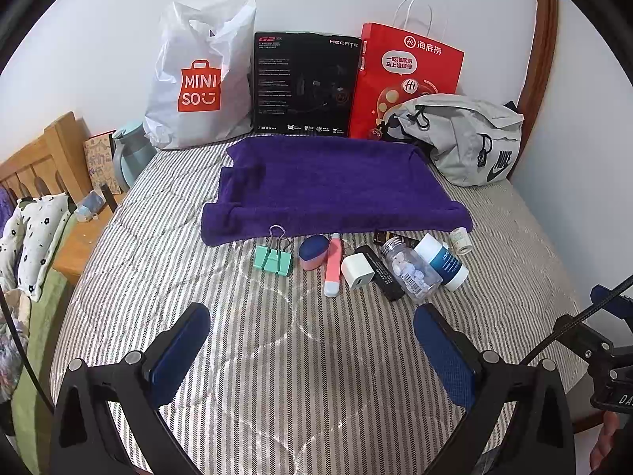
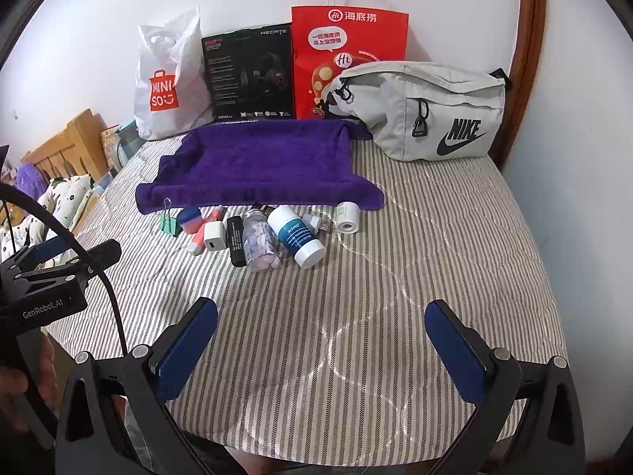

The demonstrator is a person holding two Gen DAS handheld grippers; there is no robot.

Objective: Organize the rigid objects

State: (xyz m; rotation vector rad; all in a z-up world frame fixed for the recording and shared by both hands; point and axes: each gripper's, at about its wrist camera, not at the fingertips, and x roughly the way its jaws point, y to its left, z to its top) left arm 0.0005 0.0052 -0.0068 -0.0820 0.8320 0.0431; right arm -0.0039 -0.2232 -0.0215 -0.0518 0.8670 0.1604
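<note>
Left wrist view: left claw [image 1: 312,328] gapes wide and empty; small items, including the pill bottle [image 1: 411,273], lie mid-bed straight ahead, below the purple towel [image 1: 332,186]. Right claw [image 2: 320,322] likewise wide.

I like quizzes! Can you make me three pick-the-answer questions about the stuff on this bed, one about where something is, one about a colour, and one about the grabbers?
1. Where is the binder clip?
A. Left end of the row
B. Inside the grey bag
C. On the towel

2. What colour is the towel?
A. Green
B. Purple
C. Orange

3. How are the left gripper and right gripper?
A. Both open, empty
B. Both holding bottles
C. One holding a charger

Answers: 1 A, it lies left of every other small item. 2 B, the cloth is deep purple. 3 A, their fingers stand wide apart over bare bedding.
</note>
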